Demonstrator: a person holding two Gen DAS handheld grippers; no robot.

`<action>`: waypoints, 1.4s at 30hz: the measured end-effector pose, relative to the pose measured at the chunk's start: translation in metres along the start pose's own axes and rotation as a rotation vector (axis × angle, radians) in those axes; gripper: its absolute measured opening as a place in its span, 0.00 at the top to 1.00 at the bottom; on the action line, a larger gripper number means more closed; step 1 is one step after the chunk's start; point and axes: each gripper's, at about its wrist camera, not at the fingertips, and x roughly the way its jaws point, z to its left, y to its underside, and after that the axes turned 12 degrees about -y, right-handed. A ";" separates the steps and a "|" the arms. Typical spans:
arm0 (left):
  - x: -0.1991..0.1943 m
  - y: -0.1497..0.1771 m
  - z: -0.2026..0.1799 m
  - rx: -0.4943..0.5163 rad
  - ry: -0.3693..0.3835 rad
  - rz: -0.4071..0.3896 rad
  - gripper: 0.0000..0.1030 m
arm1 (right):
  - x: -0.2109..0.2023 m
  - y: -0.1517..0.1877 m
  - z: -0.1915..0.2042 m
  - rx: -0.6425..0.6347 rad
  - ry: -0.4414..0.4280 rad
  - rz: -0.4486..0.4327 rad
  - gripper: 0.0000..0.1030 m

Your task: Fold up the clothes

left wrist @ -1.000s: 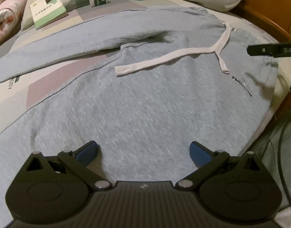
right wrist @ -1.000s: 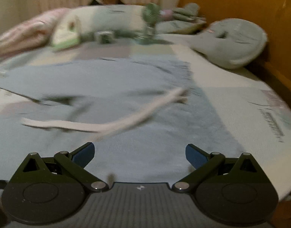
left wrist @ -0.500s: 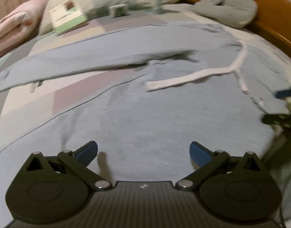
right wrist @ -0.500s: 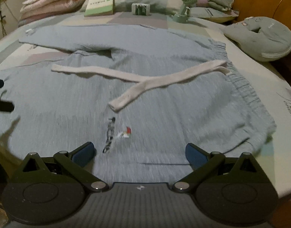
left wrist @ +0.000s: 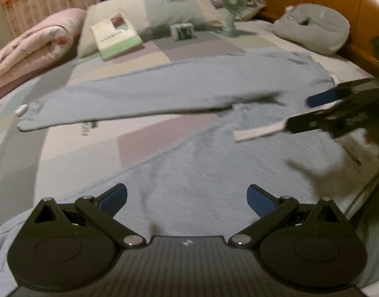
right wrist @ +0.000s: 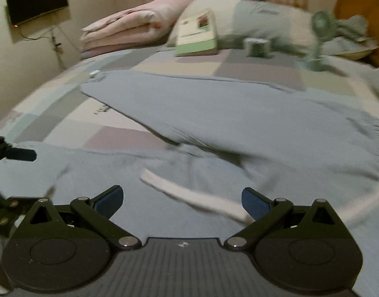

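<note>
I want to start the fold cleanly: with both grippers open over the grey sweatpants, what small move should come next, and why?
Probably lower the open right gripper and move the white flat drawstring aside: it lies loose across the light grey sweatpants spread unfolded on the patchwork bed sheet. The open left gripper holds nothing.

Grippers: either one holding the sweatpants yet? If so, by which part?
Nothing is held. The left gripper and right gripper both have their jaws spread wide over the grey sweatpants, with no fabric between the fingers.
</note>
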 end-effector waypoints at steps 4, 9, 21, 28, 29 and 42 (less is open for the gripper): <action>-0.008 0.003 0.020 -0.023 -0.015 -0.017 0.01 | 0.036 -0.009 -0.010 0.111 -0.102 0.069 0.00; -0.011 0.007 0.034 -0.049 -0.026 -0.018 0.01 | 0.038 -0.001 0.012 0.114 -0.213 0.174 0.00; 0.023 0.010 0.020 -0.023 -0.028 0.072 0.01 | -0.050 0.021 -0.006 0.130 -0.023 -0.011 0.00; 0.032 0.012 0.017 -0.002 -0.054 0.110 0.01 | -0.021 0.004 -0.068 0.273 -0.008 -0.082 0.00; 0.033 0.013 0.019 -0.004 -0.064 0.117 0.01 | -0.010 0.004 -0.081 0.312 -0.008 -0.066 0.00; 0.037 0.036 0.083 -0.002 -0.233 0.175 0.01 | -0.053 0.004 -0.085 0.313 0.174 -0.105 0.00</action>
